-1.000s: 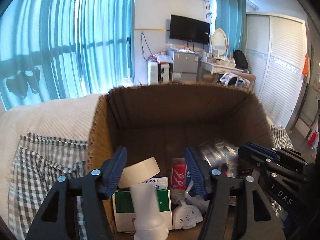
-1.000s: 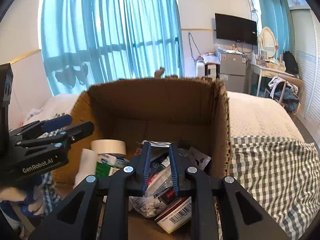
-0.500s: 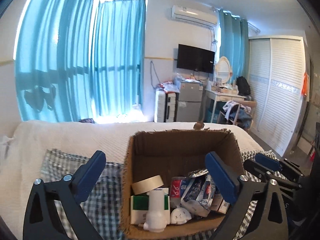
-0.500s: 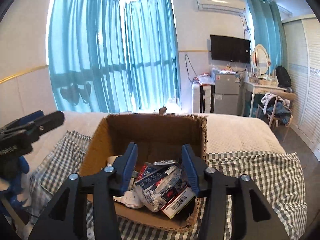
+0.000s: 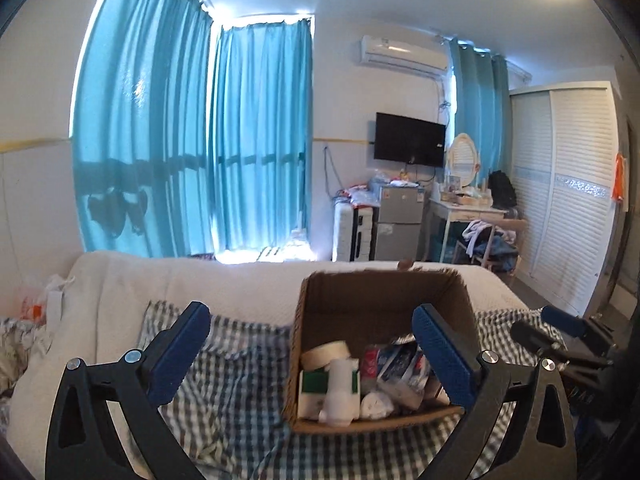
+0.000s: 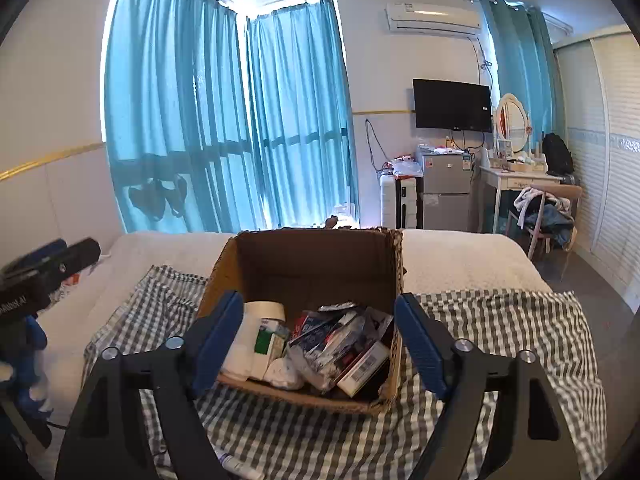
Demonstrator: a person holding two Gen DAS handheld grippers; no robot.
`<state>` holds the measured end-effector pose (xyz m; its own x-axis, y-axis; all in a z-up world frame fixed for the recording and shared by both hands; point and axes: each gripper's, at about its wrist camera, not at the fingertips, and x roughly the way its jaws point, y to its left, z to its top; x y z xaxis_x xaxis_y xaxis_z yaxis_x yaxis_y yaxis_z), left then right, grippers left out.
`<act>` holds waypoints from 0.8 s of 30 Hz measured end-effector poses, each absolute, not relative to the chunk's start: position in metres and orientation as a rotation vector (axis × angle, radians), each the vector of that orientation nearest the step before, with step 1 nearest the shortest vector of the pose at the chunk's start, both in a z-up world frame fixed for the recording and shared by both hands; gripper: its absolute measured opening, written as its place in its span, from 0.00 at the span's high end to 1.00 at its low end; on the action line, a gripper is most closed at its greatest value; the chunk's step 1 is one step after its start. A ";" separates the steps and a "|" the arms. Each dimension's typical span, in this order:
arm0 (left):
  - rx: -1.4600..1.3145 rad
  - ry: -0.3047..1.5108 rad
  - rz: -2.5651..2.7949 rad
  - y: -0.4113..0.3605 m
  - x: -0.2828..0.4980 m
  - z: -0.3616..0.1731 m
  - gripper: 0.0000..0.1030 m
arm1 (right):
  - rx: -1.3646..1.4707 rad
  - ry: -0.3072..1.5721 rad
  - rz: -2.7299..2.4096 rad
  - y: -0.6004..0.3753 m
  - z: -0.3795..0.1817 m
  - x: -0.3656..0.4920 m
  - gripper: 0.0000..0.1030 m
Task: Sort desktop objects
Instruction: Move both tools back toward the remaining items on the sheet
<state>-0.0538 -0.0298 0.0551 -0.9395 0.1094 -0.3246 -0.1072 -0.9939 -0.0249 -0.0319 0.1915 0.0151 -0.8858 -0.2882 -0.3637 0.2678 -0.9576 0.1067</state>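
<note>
Both claws, left claw (image 5: 310, 354) and right claw (image 6: 320, 340), are released and grasp nothing. Brown cardboard box (image 6: 304, 264), open-topped, holds tape roll (image 6: 268, 310), packets and cartons; it rests on checked cloth (image 6: 500, 320) over the bed (image 6: 460, 256).

The box's (image 6: 304, 264) near wall hides the bottoms of the packets (image 6: 340, 340) and the tape roll (image 6: 266, 311) inside. Labels on them are too small to read. The checked cloth (image 6: 500, 340) runs off the lower edge.
</note>
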 end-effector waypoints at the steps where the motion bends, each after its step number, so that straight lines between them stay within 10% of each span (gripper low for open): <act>1: -0.511 -0.016 2.994 -0.033 -0.051 0.052 0.00 | 0.559 -0.082 -2.794 0.193 0.013 -0.029 0.23; 24: -0.815 0.096 2.916 -0.035 -0.031 -0.029 0.00 | 0.743 0.046 -2.718 0.167 -0.060 0.000 0.22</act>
<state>-0.0311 -0.0350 -0.0293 -0.8494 0.0911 -0.5198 -0.1250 -0.9917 0.0305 0.0000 0.1667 -0.0603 -0.8126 -0.2986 -0.5006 0.3152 -0.9475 0.0535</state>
